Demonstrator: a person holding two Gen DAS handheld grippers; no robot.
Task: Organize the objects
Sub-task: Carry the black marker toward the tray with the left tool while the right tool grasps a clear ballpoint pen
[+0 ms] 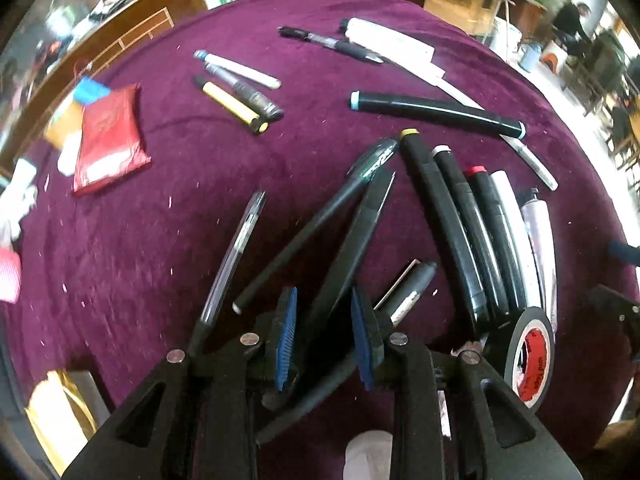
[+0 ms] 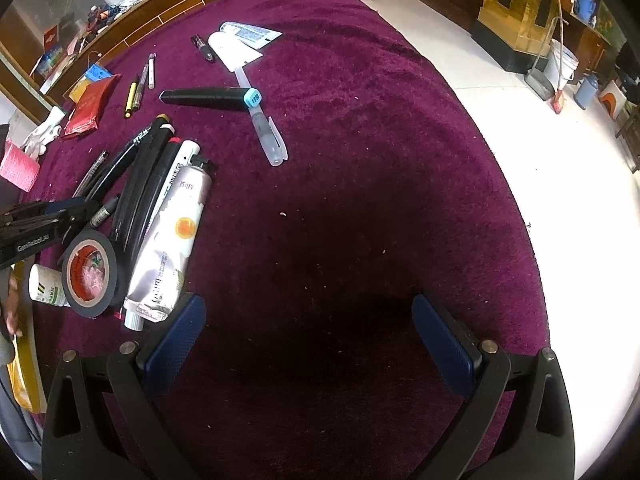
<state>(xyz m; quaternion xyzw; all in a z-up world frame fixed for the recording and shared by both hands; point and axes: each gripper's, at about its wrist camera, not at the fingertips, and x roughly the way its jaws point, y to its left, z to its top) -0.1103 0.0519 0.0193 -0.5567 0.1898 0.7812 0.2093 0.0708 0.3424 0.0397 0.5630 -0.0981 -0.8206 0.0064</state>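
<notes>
Pens and markers, that's the job, and they're strewn across the table [image 2: 360,160] with its plum velvet cloth. Biggest of the tidy cluster: the silver tube [image 2: 176,232], soft and squashy by the look, best taken mid-body. Beside it, touching, the black tape roll [image 2: 90,276], light and rigid. Then the row of black markers [image 1: 452,216], lying side by side, stiff plastic, likely slick, so a grip across the barrel's middle seems wisest. Further off, well apart from the row, the teal-capped marker [image 1: 436,114] lies across a clear pen [image 2: 266,136]. Now the action: the left gripper [image 1: 326,336] has its fingers [image 1: 286,340] closed in on a slim black pen [image 1: 356,232], which runs out between the pads toward the cluster. It's thin and light and could swivel in that hold. The right gripper [image 2: 310,344] hovers over bare cloth, fingers [image 2: 176,340] wide apart, holding nothing.
</notes>
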